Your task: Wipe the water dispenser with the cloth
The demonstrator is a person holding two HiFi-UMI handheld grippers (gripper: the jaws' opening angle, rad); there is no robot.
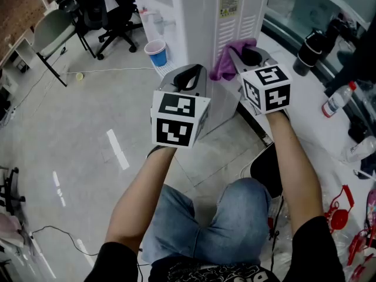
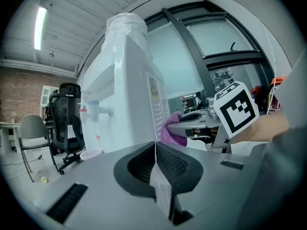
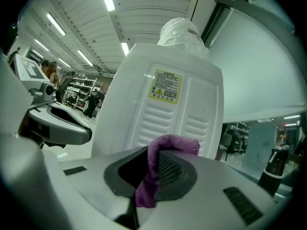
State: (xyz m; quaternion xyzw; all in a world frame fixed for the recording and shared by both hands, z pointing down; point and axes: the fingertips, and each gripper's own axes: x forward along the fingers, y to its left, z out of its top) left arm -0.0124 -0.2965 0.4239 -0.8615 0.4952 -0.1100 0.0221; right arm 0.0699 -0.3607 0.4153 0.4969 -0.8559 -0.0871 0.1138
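Right gripper (image 3: 154, 169) clamped on purple cloth (image 3: 173, 143) at centre frame, just beside water dispenser (image 1: 194, 16) rear panel, upper centre. Left gripper (image 1: 189, 76): jaws together, holding nothing, centre left. Likely risk: cloth pulling free under drag across vent slats (image 3: 158, 121).

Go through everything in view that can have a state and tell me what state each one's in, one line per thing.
Left gripper: shut, nothing between the jaws.
Right gripper: shut on the cloth.
Cloth: bunched, pinched in the right jaws, held up by the dispenser's vented panel; contact unclear.
Dispenser: upright.
Cup: upright, open, by the dispenser's tap side.
Bottle: capped.
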